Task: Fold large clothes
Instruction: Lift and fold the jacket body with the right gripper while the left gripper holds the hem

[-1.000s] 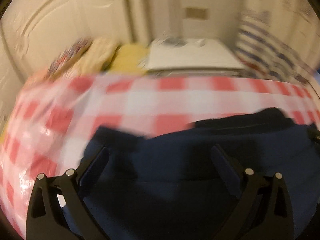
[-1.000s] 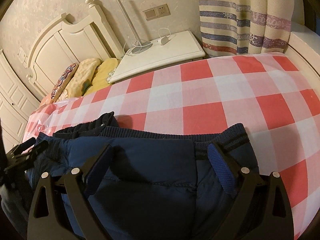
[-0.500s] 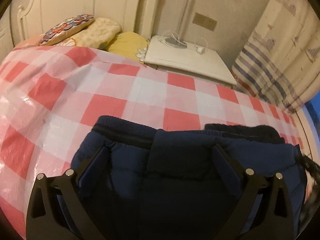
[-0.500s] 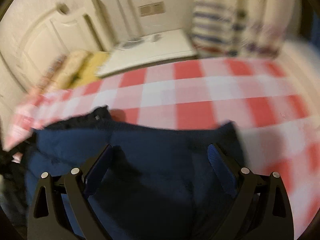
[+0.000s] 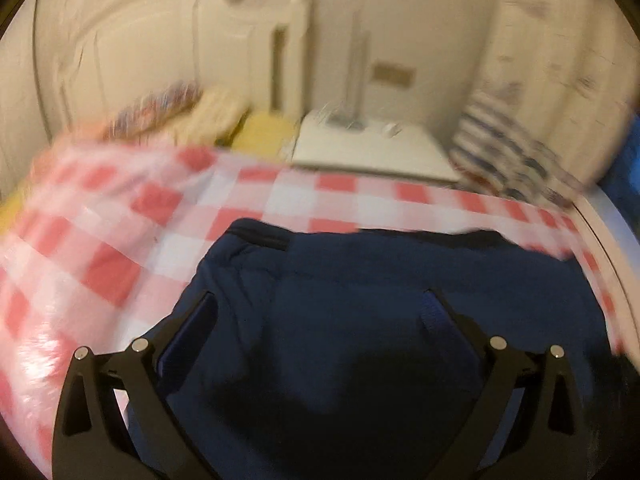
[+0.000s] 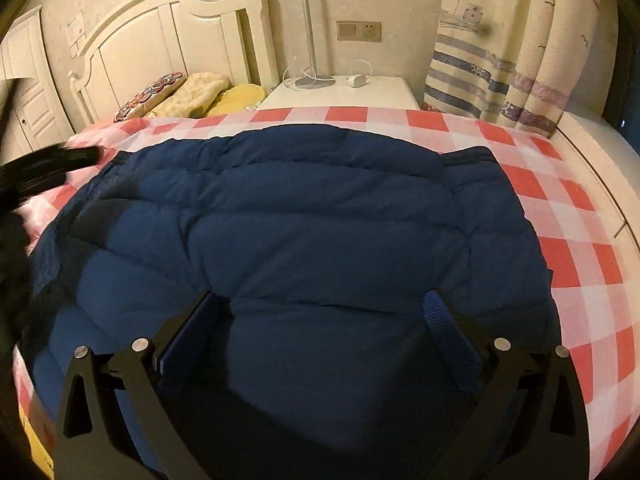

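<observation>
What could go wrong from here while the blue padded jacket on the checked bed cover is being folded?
1. The jacket is thick and puffy, so a fold may spring back open.
2. The checked cover looks glossy, like plastic; the jacket might slide on it toward the bed's edge when pulled.
3. Both the left gripper and the right gripper are open above the jacket, holding nothing; a shallow pinch may catch only the outer layer, and the left view is blurred by motion.

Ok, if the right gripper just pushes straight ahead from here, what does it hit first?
Most likely the navy puffer jacket: the right gripper is open with quilted fabric filling the space between its fingers. Depth is unclear, so it may skim over it toward the checkered bedcover.
</observation>
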